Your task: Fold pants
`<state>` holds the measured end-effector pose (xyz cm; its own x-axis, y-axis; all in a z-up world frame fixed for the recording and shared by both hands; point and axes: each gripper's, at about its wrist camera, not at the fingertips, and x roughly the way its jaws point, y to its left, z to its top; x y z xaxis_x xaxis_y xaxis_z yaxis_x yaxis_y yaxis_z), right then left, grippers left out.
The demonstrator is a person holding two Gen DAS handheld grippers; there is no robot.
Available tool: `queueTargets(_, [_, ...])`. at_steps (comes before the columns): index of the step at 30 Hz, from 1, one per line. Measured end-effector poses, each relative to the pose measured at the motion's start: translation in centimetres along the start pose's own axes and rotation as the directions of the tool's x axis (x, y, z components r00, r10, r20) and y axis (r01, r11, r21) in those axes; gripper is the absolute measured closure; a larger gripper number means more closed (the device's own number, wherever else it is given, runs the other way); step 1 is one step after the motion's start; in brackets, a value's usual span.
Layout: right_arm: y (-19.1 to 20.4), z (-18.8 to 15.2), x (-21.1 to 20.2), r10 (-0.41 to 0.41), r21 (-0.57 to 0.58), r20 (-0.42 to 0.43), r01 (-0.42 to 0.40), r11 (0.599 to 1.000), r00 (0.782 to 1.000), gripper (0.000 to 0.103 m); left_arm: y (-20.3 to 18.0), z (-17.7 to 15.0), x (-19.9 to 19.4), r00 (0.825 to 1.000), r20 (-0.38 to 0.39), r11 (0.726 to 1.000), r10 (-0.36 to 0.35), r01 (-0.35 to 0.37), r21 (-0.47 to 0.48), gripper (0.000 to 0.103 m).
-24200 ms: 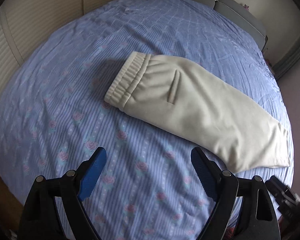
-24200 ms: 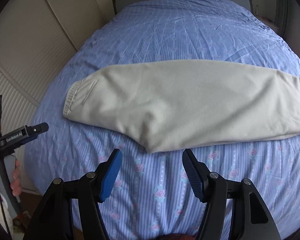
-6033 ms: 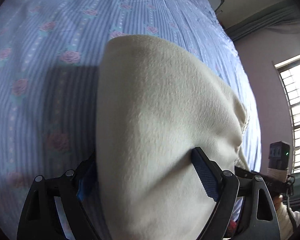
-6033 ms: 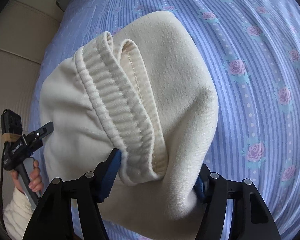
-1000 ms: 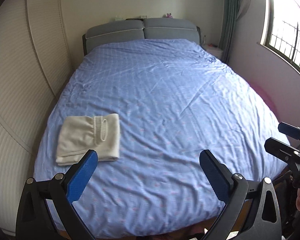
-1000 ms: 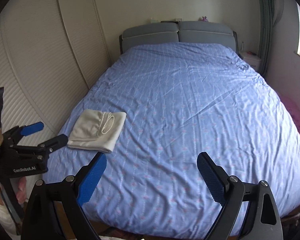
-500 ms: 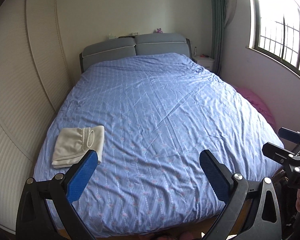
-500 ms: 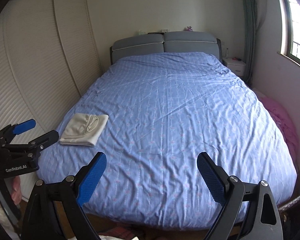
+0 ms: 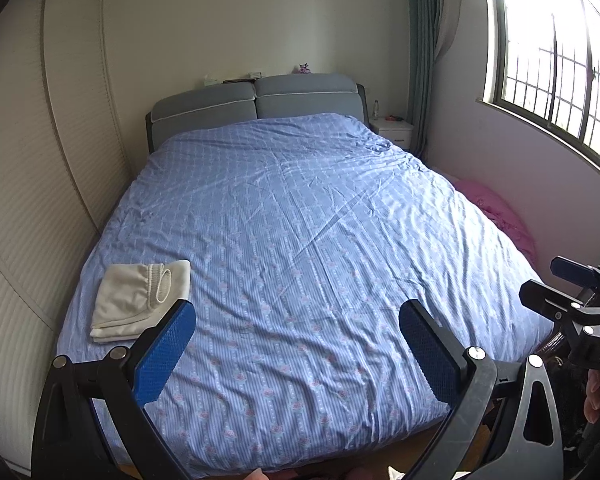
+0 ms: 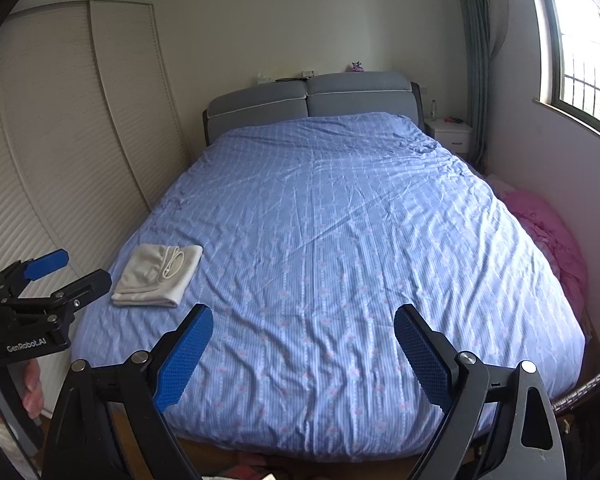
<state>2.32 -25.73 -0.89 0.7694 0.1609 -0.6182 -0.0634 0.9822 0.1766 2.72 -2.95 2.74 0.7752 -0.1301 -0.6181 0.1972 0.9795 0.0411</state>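
The cream pants (image 9: 138,300) lie folded into a small square packet near the front left corner of the blue bed (image 9: 300,220), waistband on top. In the right wrist view the same pants (image 10: 158,275) sit at the bed's left edge. My left gripper (image 9: 298,326) is open, well back from the bed's foot, nothing between its blue pads. My right gripper (image 10: 303,330) is open and empty too, also off the foot of the bed. Each gripper shows at the edge of the other's view: the right gripper (image 9: 556,284), the left gripper (image 10: 66,270).
A louvred wardrobe (image 10: 60,160) runs along the bed's left side. The grey headboard (image 9: 256,100) stands at the far wall, with a white nightstand (image 10: 450,134) beside it. A pink heap (image 10: 552,232) lies between bed and window wall (image 9: 560,60).
Both grippers have drawn back and a little up from the bed, so the whole bed and more of the room show. The folded pants stay put.
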Motion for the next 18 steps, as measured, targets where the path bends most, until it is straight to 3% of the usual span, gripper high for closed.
queueTargets(18, [-0.8,-0.3,-1.3,0.002,-0.001,0.015,-0.002,1.0,1.0,0.01,-0.9,-0.2,-1.0,0.999,0.01,0.999,-0.044,0.045,-0.015,0.0])
